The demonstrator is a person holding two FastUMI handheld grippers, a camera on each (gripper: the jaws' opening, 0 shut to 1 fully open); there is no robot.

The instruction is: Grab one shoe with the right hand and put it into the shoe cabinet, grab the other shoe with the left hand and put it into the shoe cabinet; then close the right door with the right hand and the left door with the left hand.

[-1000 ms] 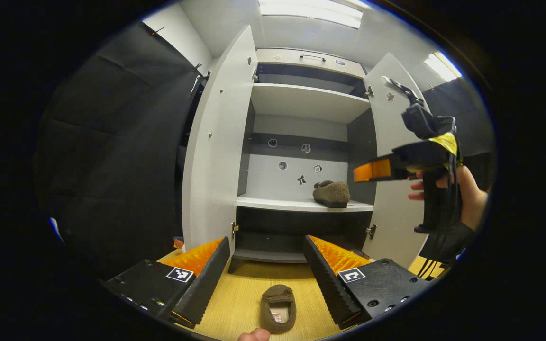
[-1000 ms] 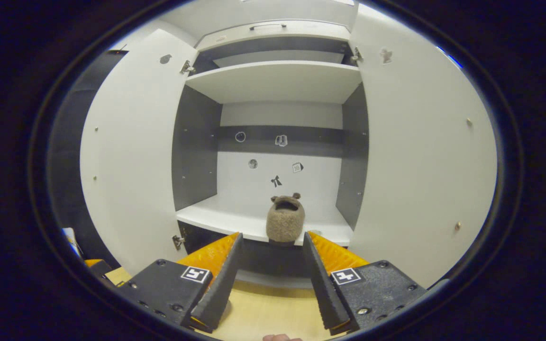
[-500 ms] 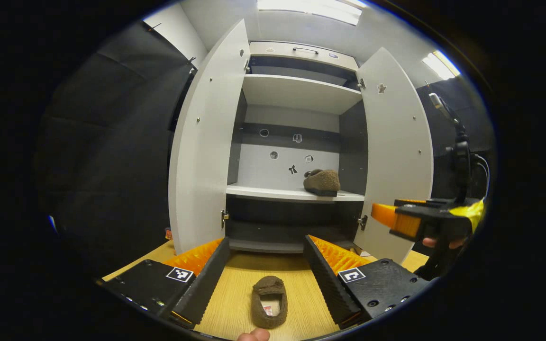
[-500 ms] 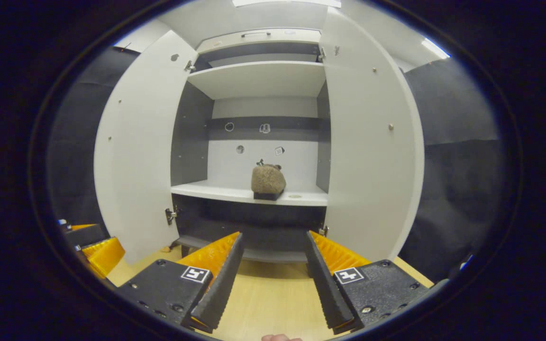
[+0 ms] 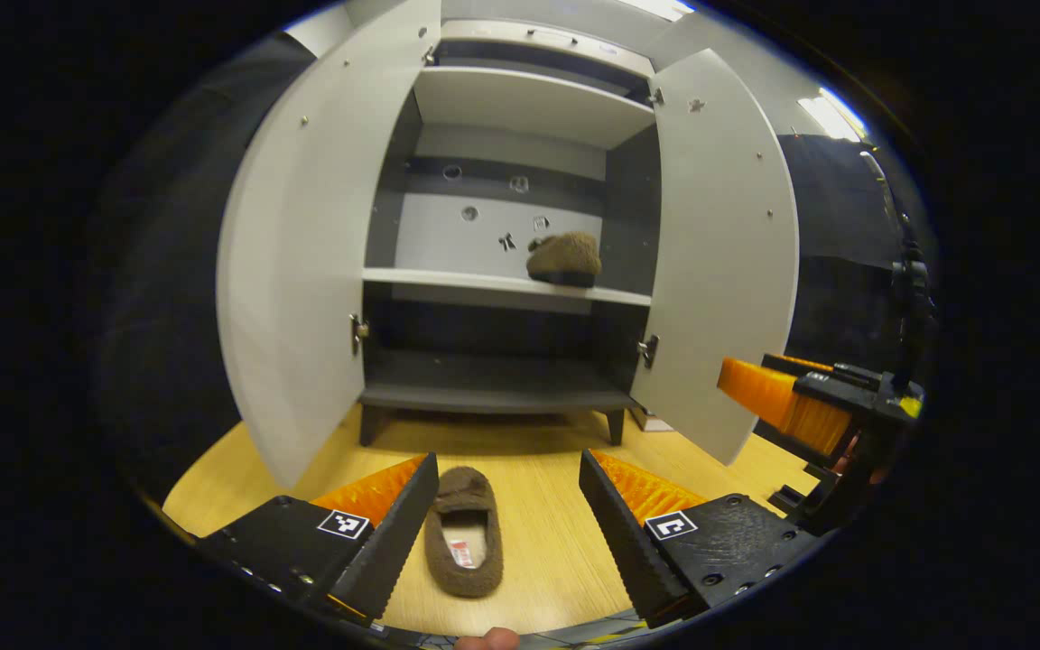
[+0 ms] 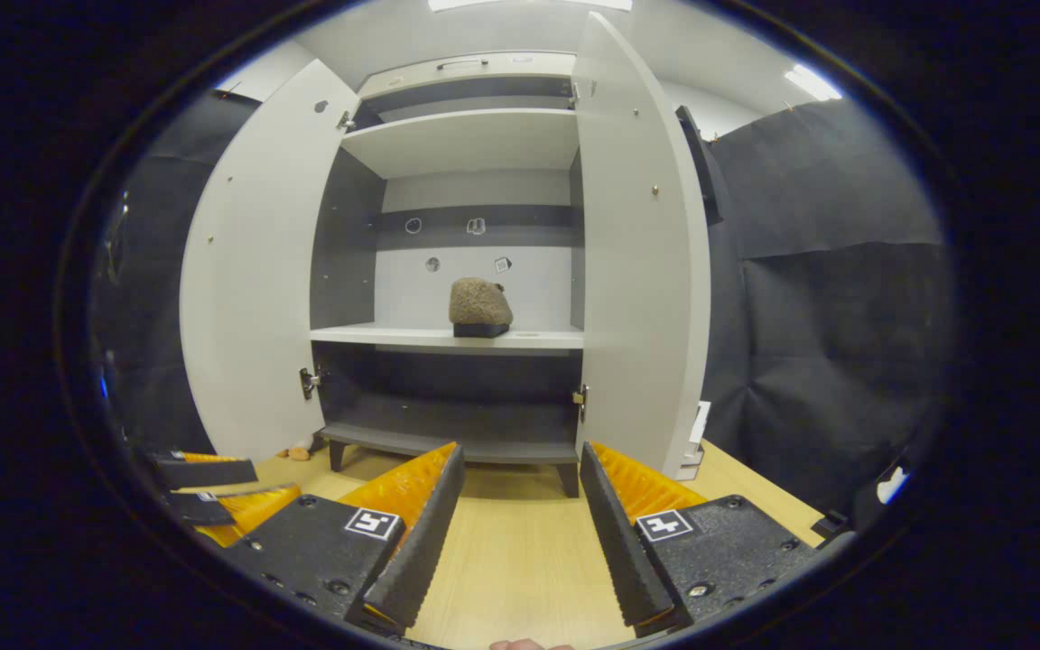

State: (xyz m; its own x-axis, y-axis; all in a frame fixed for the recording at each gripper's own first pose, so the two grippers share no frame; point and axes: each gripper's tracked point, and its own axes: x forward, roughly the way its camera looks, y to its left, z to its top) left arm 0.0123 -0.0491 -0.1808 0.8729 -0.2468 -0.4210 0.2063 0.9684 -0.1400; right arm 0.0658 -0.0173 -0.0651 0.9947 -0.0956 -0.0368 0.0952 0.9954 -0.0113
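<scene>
- One shoe (image 5: 563,258) sat on the cabinet shelf (image 5: 502,284); the right gripper (image 6: 520,533) hung empty, fingers apart.
- The left gripper (image 5: 506,528), fingers apart, seemed poised over the floor shoe (image 5: 464,543); next: lower and clamp.

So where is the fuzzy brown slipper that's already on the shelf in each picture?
Left gripper view: the brown slipper sits on the cabinet's middle shelf, toward its right end, upper middle of the picture.
Right gripper view: the same slipper sits on that shelf, a little above the picture's centre.
Shared landmark: the small bow-shaped sticker on the back wall, near the slipper; in the right gripper view the slipper partly hides that spot.
</scene>
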